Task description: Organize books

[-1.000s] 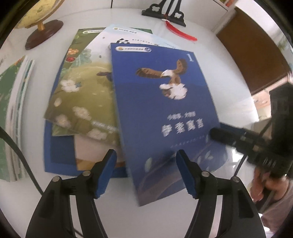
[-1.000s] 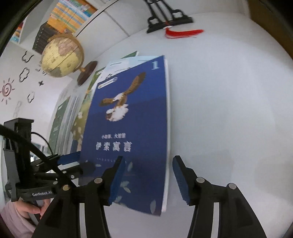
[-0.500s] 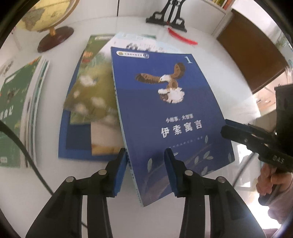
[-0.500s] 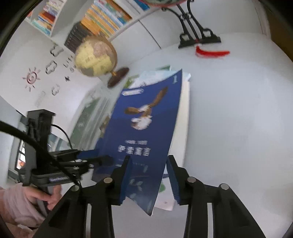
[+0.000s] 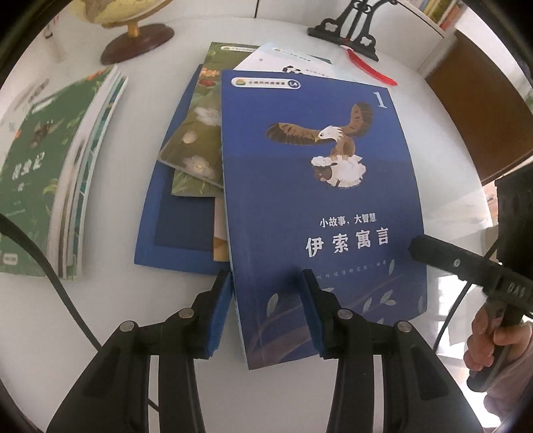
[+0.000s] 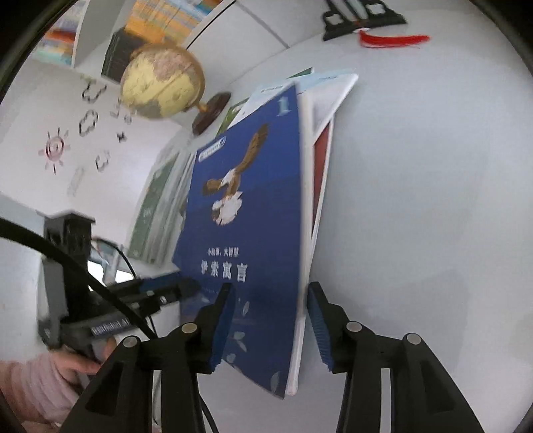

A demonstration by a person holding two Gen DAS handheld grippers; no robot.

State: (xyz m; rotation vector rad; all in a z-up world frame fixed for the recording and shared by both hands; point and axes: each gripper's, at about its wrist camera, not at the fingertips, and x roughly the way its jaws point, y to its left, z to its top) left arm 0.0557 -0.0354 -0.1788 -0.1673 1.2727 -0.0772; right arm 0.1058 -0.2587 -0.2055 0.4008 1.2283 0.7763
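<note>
A blue book with an eagle on its cover (image 5: 316, 200) lies slanted over a loose pile on the white table (image 5: 166, 333), its near end raised. My left gripper (image 5: 266, 313) points steeply down and is shut on the book's near left corner, one pad at the edge and one on the cover. In the right wrist view the same blue book (image 6: 253, 216) runs between the jaws of my right gripper (image 6: 271, 324). Those jaws are opening, and a gap shows beside the right pad. The left gripper (image 6: 166, 288) meets the book's left edge there.
Under the blue book lie a green flowered book (image 5: 196, 140), a dark blue book (image 5: 176, 233) and a white one (image 6: 324, 133). A stack of green books (image 5: 50, 186) sits left. A globe (image 6: 160, 83), black stand (image 5: 346, 30) and red tassel (image 5: 369, 70) are behind.
My left jaws closed from wide onto the blue book's near left corner. The right jaws narrowed around its right edge, then widened a little. The book's near end came up off the pile.
</note>
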